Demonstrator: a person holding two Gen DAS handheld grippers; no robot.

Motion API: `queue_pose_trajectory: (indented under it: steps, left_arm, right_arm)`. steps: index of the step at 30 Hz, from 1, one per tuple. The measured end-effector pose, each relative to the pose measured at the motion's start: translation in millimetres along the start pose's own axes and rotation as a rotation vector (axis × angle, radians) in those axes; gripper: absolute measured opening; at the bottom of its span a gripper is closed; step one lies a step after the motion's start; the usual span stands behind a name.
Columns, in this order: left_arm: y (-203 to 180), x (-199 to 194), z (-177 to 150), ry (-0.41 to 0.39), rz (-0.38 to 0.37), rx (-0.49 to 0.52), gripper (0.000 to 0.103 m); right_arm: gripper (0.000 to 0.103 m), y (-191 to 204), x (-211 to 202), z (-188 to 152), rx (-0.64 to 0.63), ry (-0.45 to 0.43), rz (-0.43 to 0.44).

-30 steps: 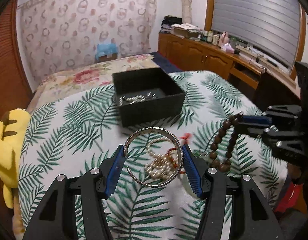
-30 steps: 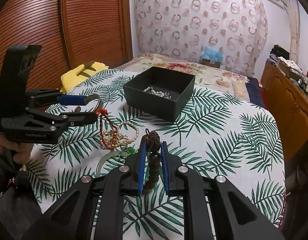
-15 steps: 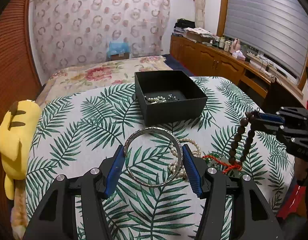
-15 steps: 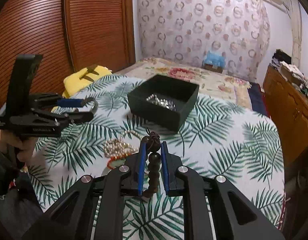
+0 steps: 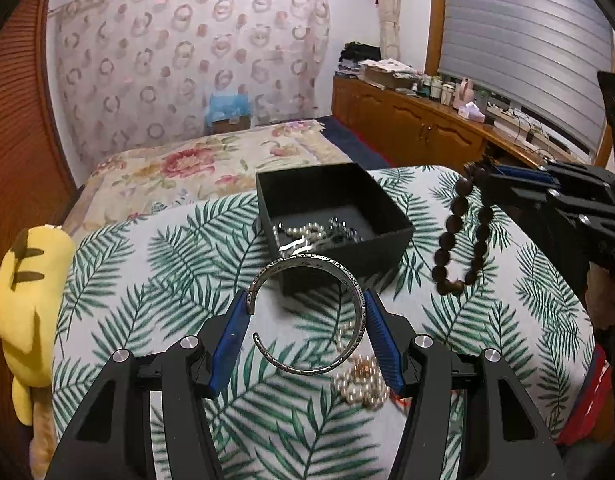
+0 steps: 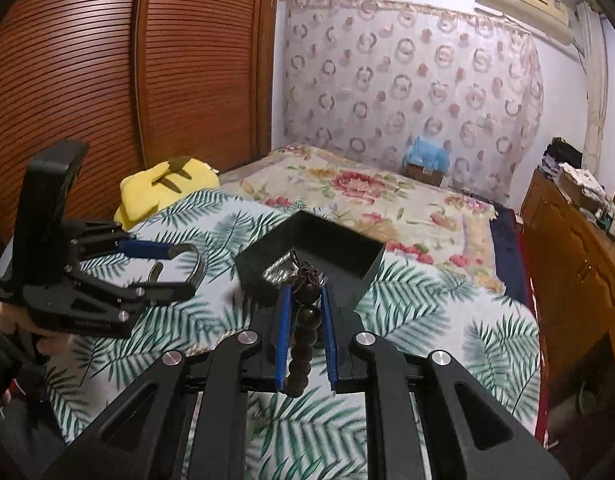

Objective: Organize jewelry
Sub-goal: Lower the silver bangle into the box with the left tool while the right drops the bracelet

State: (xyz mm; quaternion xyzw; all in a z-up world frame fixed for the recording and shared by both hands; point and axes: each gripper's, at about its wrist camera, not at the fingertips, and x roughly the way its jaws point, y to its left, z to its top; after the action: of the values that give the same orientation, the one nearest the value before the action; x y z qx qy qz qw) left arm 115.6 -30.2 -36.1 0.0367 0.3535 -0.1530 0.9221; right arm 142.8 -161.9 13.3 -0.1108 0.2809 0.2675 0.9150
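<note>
My left gripper (image 5: 305, 312) is shut on a silver open cuff bangle (image 5: 357, 300), held in the air just short of the black jewelry box (image 5: 387, 240). The box holds a pearl strand (image 5: 303, 232) and other small pieces. My right gripper (image 6: 305, 300) is shut on a dark wooden bead bracelet (image 6: 305, 332), which hangs beside the box's right side in the left wrist view (image 5: 447, 240). A pearl necklace with a red cord (image 5: 361, 384) lies on the bedspread under the left gripper.
The box stands on a palm-leaf bedspread (image 5: 147, 280) over a floral sheet (image 5: 195, 168). A yellow plush toy (image 5: 23, 312) lies at the bed's left edge. Wooden cabinets (image 5: 407, 128) line the right wall; a slatted wardrobe (image 6: 87, 80) stands on the left.
Both grippers rose and moved forward toward the black box, carrying the bangle and the bead bracelet. The pearl pile now lies below and behind the left gripper's tips.
</note>
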Motion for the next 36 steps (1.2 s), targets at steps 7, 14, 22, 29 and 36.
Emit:
queue_pose_trajectory:
  steps: [7, 14, 22, 29, 36]
  left_arm:
    - [3, 16, 27, -0.010, -0.010, 0.006, 0.055]
    - [6, 35, 47, -0.003, -0.006, 0.012, 0.055]
    - [13, 54, 60, 0.017, 0.001, 0.006, 0.055]
    - [18, 69, 65, 0.032, 0.004, -0.003, 0.055]
    - [18, 79, 71, 0.036, -0.003, -0.004, 0.055]
  right_arm:
    - [0.017, -18, 16, 32, -0.013, -0.041, 0.005]
    - [0.017, -35, 54, 51, -0.014, -0.034, 0.023]
    - [0.017, -50, 101, 53, 0.014, 0.007, 0.050]
    - [0.018, -57, 117, 45, 0.056, 0.032, 0.084]
    - [0.018, -67, 108, 39, 0.074, 0.030, 0.071]
